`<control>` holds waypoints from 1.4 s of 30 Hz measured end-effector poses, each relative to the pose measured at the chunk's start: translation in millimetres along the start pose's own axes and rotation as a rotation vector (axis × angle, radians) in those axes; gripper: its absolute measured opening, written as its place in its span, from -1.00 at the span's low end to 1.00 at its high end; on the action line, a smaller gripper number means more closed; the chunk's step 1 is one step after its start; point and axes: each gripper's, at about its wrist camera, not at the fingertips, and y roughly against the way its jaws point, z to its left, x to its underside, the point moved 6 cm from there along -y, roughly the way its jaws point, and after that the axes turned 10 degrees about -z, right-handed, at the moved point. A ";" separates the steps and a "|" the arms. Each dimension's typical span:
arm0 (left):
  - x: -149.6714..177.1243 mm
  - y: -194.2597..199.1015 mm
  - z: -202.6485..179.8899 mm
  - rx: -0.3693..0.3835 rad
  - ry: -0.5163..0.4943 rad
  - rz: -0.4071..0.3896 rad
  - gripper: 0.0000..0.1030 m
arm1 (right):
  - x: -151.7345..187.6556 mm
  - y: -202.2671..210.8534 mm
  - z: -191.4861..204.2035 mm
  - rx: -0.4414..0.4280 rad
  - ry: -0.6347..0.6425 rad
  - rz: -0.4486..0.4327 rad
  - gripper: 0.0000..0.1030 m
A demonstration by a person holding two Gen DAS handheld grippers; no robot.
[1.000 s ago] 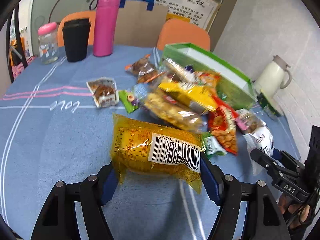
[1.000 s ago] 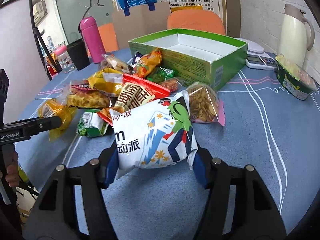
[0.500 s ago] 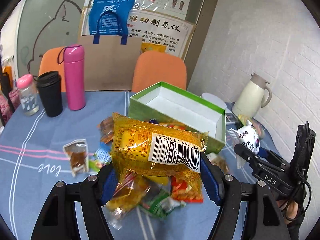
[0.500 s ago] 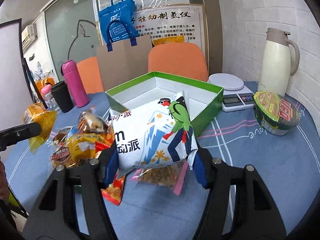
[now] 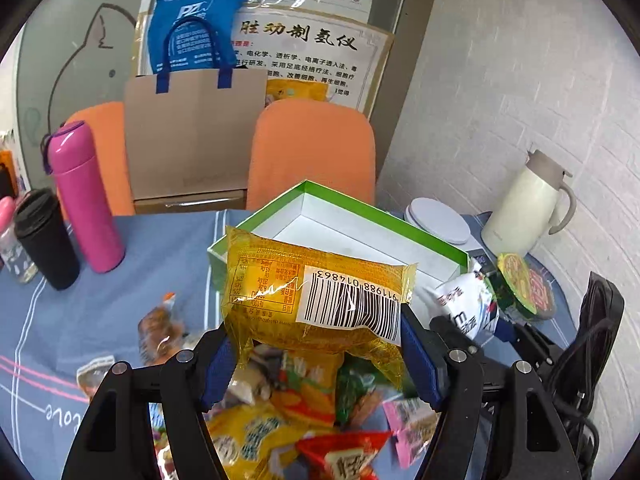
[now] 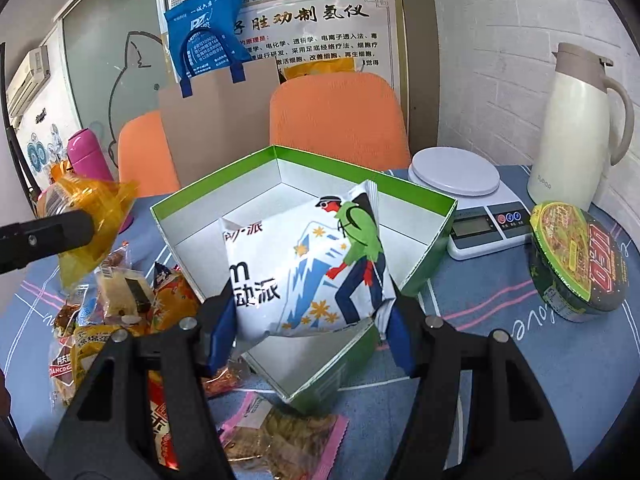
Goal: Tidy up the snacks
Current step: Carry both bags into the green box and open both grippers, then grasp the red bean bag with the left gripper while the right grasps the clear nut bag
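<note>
Two packets are in the air at once — your left gripper [image 5: 320, 356] pinches the yellow packet [image 5: 316, 292] by its sides, your right gripper [image 6: 308, 328] pinches the white packet [image 6: 308, 264]. Both hang near the open green box [image 6: 436, 216], the white one already above its white floor. Lower each packet close to the floor before you loosen the jaws, one after the other, so they lie flat. The yellow wrapper is glossy and crinkled, with a barcode label — it may slip.
</note>
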 end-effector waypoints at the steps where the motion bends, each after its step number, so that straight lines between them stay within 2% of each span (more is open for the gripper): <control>1: -0.6 -5.5 -2.6 0.000 -0.001 0.006 0.44 | 1.1 -3.3 -0.7 -0.006 0.000 0.005 0.26; 7: -2.9 -42.7 -12.4 -0.013 -0.002 0.055 0.44 | 1.9 -16.0 -3.6 -0.017 0.006 0.025 0.30; 9: -2.6 -54.9 -14.5 -0.019 -0.005 0.071 0.46 | 1.4 -17.3 -0.2 -0.022 0.045 0.028 0.42; 11: 0.9 -66.4 -12.5 -0.056 -0.021 0.094 0.59 | 0.7 -13.8 1.0 -0.009 0.107 0.008 0.77; 13: 4.0 -73.8 -10.1 -0.103 -0.037 0.120 0.72 | -0.3 -3.8 2.9 0.006 0.171 -0.032 0.95; 15: 8.8 -77.8 -9.8 -0.113 -0.042 0.149 0.72 | -0.3 4.2 5.0 -0.003 0.208 -0.057 0.97; 17: 11.7 -77.1 -12.0 -0.087 -0.033 0.159 0.72 | 1.6 12.6 7.0 0.008 0.230 -0.063 0.97; 20: 13.7 -68.1 -16.9 -0.066 -0.048 0.142 0.72 | 4.8 27.6 10.0 0.020 0.248 -0.073 0.97; 24: 12.2 -48.8 -22.4 -0.048 -0.067 0.102 0.72 | 5.7 47.1 19.6 -0.008 0.228 -0.095 0.97; 29: 6.2 -8.1 -23.7 -0.042 -0.071 0.006 0.72 | 8.2 70.6 28.8 -0.011 0.225 -0.119 0.97; 33: 8.1 21.3 -18.6 -0.063 -0.068 -0.048 0.72 | 14.9 84.7 30.9 -0.014 0.188 -0.118 0.98; 42: 38.5 59.3 9.3 -0.148 -0.035 -0.058 0.72 | 36.0 92.9 35.4 -0.011 0.175 -0.054 0.98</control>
